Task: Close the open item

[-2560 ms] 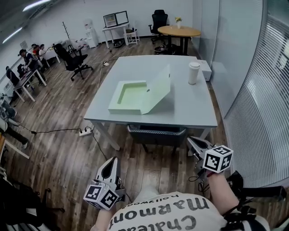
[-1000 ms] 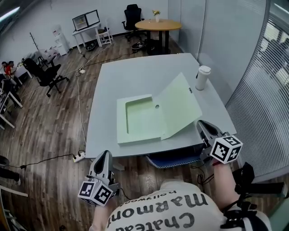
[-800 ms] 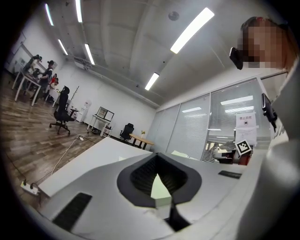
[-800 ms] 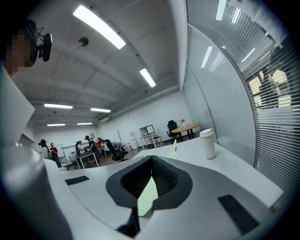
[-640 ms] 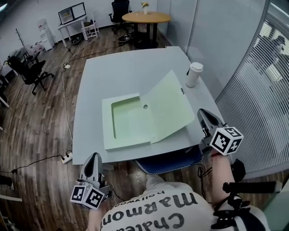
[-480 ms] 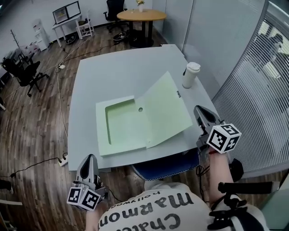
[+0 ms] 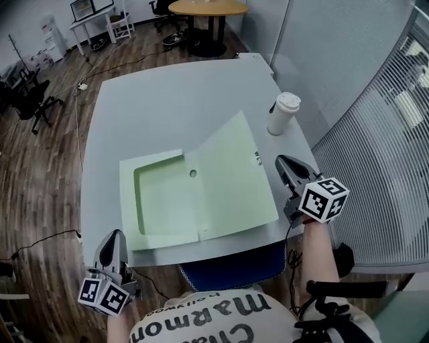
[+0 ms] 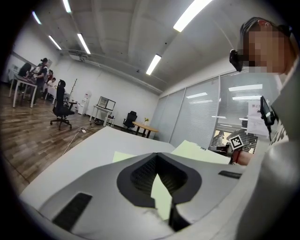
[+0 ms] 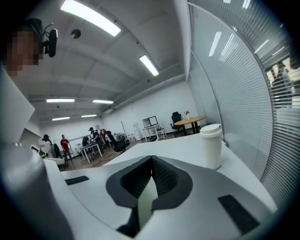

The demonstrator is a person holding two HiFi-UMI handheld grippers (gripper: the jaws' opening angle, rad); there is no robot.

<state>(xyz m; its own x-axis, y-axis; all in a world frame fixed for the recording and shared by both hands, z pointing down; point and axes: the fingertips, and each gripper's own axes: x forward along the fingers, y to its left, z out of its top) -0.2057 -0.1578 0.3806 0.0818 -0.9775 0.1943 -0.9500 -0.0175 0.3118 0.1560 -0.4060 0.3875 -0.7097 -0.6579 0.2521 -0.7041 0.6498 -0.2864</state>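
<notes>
A pale green box file lies open on the grey table (image 7: 154, 100). Its shallow tray (image 7: 161, 201) is at the left and its lid (image 7: 231, 177) stands tilted up at the right. My right gripper (image 7: 281, 161) is shut and holds nothing, just right of the lid's free edge, at about its height. My left gripper (image 7: 114, 236) is also shut and empty, low, in front of the table's front edge and apart from the tray. The left gripper view shows its jaws (image 8: 157, 157) together, with the lid (image 8: 197, 151) beyond them. In the right gripper view the jaws (image 9: 151, 159) meet as well.
A white paper cup (image 7: 281, 114) with a lid stands behind the right gripper, also visible as the cup (image 9: 211, 145). A blue chair (image 7: 228, 264) is tucked under the table's front edge. Window blinds (image 7: 382, 134) run along the right. A round wooden table (image 7: 208, 7) stands far back.
The person has walked up to the table, so the file is much nearer. The right gripper has risen beside the lid's right edge. The left gripper has stayed low.
</notes>
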